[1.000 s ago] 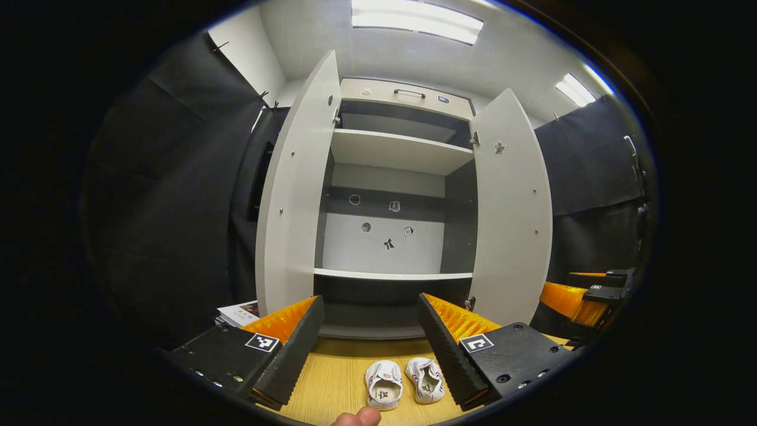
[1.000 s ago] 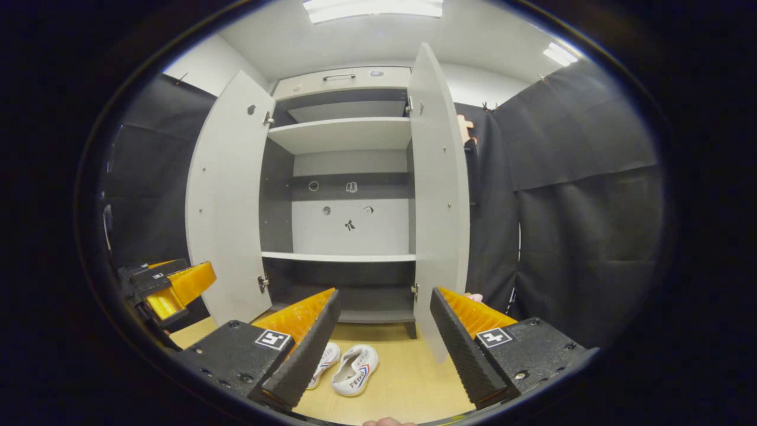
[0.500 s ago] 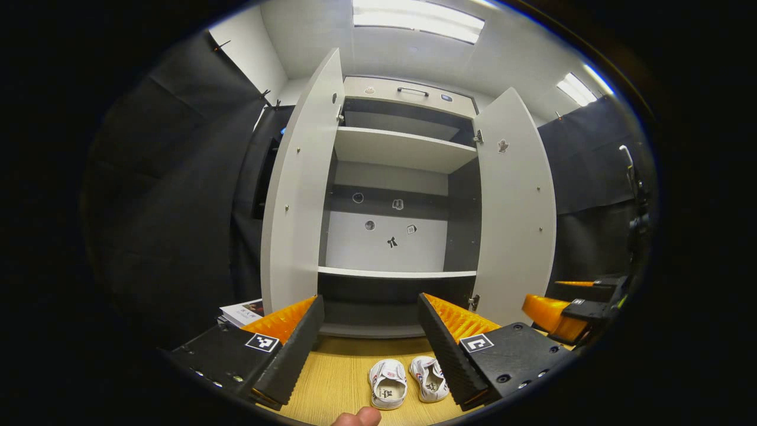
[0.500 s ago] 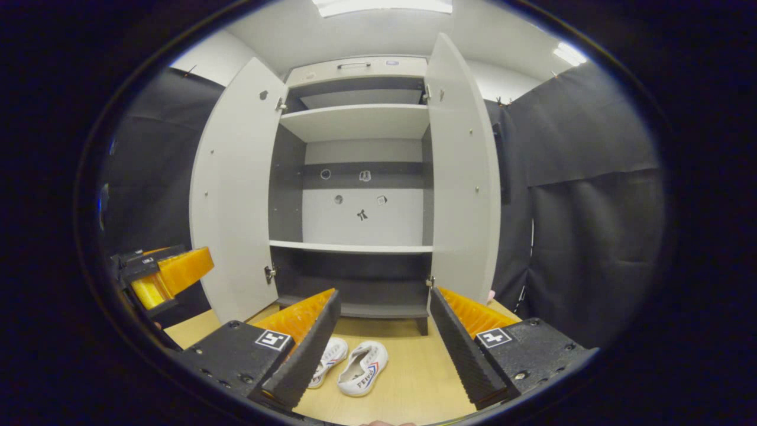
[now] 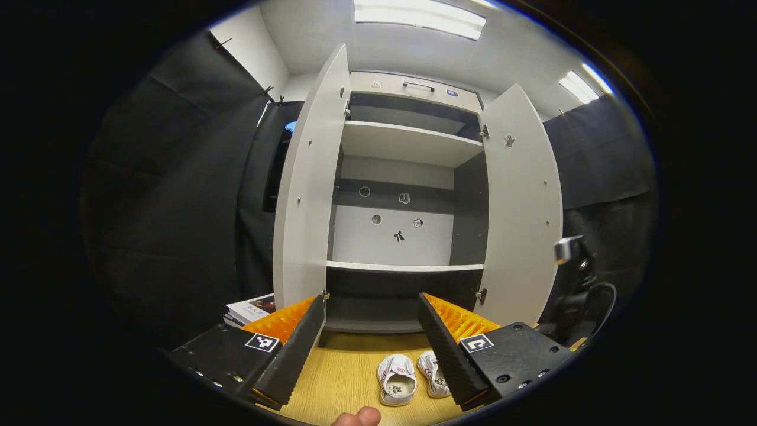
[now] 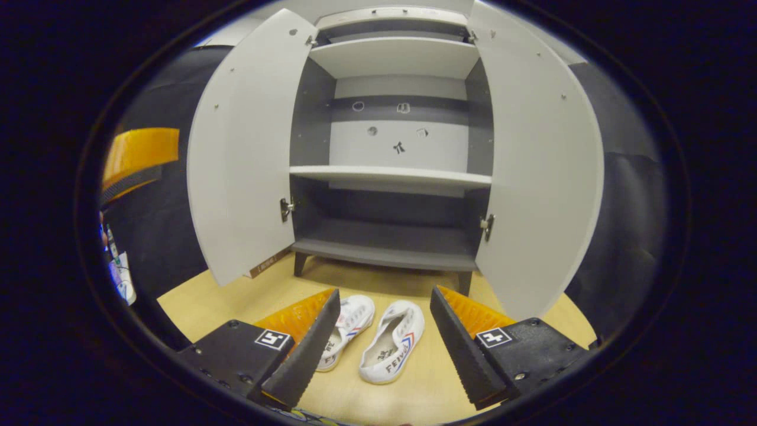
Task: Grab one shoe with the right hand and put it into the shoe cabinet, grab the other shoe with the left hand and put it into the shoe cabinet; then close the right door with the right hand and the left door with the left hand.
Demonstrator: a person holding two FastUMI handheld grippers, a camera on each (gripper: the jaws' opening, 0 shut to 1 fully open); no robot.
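Right gripper (image 6: 384, 331) above right shoe (image 6: 392, 349), jaws spread to straddle it. Left gripper (image 5: 371, 331) jaws spread, waiting. 2 shoes on floor (image 6: 236, 299) before open shoe cabinet (image 6: 390, 239).

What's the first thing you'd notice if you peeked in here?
A tall grey wooden shoe cabinet stands with both doors wide open and bare shelves. Right in front of it, a pair of small white canvas shoes lies on the light wooden floor, between the open fingers of the right hand-held gripper.
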